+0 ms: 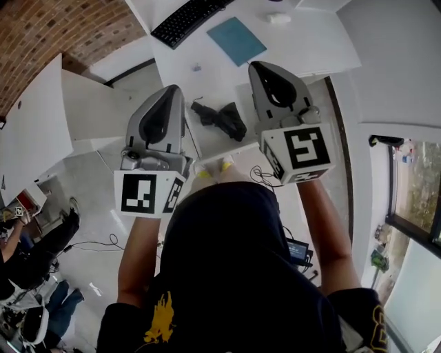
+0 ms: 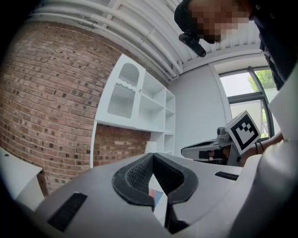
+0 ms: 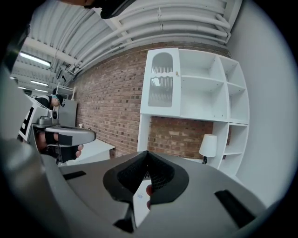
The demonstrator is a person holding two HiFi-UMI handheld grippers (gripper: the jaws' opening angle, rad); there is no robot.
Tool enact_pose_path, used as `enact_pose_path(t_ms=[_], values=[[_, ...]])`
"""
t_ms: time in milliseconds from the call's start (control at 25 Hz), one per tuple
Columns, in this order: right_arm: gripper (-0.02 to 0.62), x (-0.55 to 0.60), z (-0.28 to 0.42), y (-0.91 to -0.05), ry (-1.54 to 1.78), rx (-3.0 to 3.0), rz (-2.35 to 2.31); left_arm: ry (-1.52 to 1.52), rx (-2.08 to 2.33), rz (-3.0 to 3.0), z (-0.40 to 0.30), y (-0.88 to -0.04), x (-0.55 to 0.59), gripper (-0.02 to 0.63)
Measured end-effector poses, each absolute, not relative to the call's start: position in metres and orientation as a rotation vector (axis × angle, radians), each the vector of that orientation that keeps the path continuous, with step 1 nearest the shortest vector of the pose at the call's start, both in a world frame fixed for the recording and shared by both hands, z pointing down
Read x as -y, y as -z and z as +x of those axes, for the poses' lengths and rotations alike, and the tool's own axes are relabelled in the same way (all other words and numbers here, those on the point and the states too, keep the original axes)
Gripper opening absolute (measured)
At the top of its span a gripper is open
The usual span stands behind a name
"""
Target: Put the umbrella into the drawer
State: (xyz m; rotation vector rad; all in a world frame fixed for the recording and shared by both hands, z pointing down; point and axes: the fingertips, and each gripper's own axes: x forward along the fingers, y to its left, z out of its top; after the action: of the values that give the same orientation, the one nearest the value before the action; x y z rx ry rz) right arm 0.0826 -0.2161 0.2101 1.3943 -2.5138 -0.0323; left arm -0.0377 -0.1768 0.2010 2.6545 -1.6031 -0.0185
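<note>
The black folded umbrella [image 1: 220, 118] lies on a white surface [image 1: 207, 145] just below the desk's front edge, seen between my two grippers in the head view. My left gripper [image 1: 172, 91] is held up to the left of it, jaws shut with nothing between them. My right gripper [image 1: 265, 67] is up on the right, also shut and empty. In the left gripper view the black pads [image 2: 135, 174] meet at the tip of the left gripper [image 2: 152, 155]. The right gripper [image 3: 147, 153] points at a shelf unit. Neither gripper touches the umbrella.
On the white desk [image 1: 310, 41] lie a black keyboard [image 1: 189, 19], a blue pad [image 1: 236, 40] and a white mouse [image 1: 279, 18]. A white shelf unit [image 3: 195, 93] with a lamp [image 3: 208, 145] stands against the brick wall [image 3: 111, 111]. People sit at lower left [image 1: 34, 262]. Cables [image 1: 265, 178] trail on the floor.
</note>
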Motion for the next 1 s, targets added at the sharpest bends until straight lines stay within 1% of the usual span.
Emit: enact_pose_path(t_ms=[320,1000], values=[[0.000,0.206,0.075,-0.205,0.073,2.583,1.385,-0.003,1.599,2.640,-0.034,-0.213,0.166,0.018],[0.000,0.199,0.078,-0.203,0.062,2.587,1.389,-0.003,1.600,2.661,-0.031,-0.208,0.163,0.018]])
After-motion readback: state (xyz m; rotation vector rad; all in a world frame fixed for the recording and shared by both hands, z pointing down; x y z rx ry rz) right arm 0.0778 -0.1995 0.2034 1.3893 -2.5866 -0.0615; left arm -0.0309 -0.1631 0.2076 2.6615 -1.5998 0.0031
